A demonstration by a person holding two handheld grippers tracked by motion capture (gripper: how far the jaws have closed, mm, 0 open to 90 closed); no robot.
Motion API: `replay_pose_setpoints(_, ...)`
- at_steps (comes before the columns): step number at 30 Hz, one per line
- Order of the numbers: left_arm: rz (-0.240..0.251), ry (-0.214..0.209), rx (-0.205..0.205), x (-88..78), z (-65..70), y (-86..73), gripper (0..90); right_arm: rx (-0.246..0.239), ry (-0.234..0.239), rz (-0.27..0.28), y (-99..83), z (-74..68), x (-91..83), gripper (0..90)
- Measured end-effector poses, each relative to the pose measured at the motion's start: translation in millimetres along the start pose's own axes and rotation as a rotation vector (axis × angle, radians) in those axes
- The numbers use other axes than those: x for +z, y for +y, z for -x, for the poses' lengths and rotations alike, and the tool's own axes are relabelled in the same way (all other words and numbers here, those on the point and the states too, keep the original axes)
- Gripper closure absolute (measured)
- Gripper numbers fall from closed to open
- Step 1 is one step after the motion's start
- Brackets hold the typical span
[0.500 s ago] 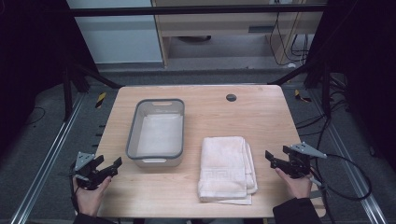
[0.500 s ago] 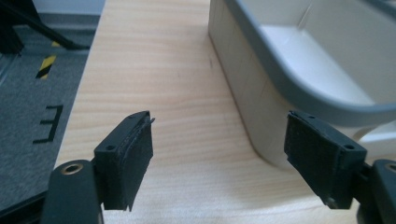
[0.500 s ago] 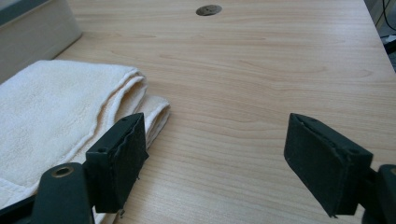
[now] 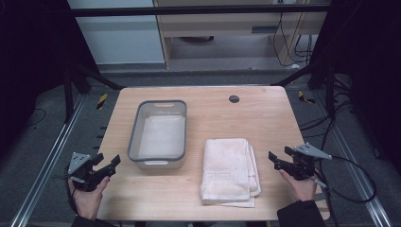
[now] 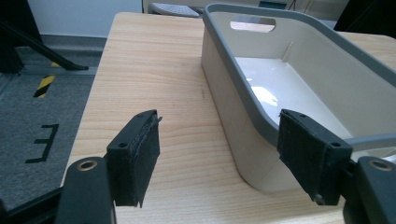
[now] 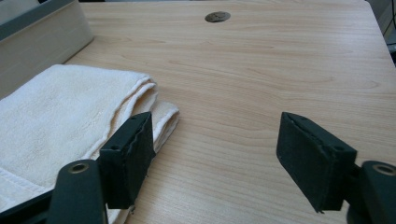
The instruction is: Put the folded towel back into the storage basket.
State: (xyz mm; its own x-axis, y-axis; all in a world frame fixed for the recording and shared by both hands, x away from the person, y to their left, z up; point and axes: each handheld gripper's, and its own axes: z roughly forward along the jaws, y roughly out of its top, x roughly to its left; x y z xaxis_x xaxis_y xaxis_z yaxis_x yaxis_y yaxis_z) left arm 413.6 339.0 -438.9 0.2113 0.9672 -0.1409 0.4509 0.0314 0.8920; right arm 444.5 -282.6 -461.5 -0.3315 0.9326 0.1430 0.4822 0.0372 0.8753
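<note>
There is one grey plastic bin (image 4: 160,135), one folded cream towel (image 4: 228,170) and two grippers. The left gripper (image 4: 108,166) is wide open and holds nothing; the bin sits just ahead on its right. The right gripper (image 4: 279,158) is wide open too, the towel just to its left. The wooden table (image 4: 265,123) has one small round hole (image 4: 234,99). A dark grey floor (image 4: 47,142) lies around it.

Lab: framed rig (image 4: 71,90), cables (image 4: 302,40)

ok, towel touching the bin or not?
Apart. The high view shows a strip of bare wood between the folded towel and the grey bin; the towel lies to the bin's right.
</note>
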Motion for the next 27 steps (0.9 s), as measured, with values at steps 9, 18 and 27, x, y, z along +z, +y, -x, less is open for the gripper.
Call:
replay_pose_setpoints(9,0.027,-0.009,-0.009,-3.7,3.3,7.8,30.6,-0.011,0.01,0.004,7.8,-1.7,-1.8,32.2)
replay_pose_setpoints(18,0.036,-0.028,-0.028,-3.0,5.8,16.2,31.9,-0.027,0.04,0.005,22.4,-5.8,-2.6,35.1)
replay_pose_setpoints(27,0.045,-0.051,0.001,-0.1,16.2,29.9,31.6,-0.013,0.047,0.038,33.4,-4.9,-8.1,33.7)
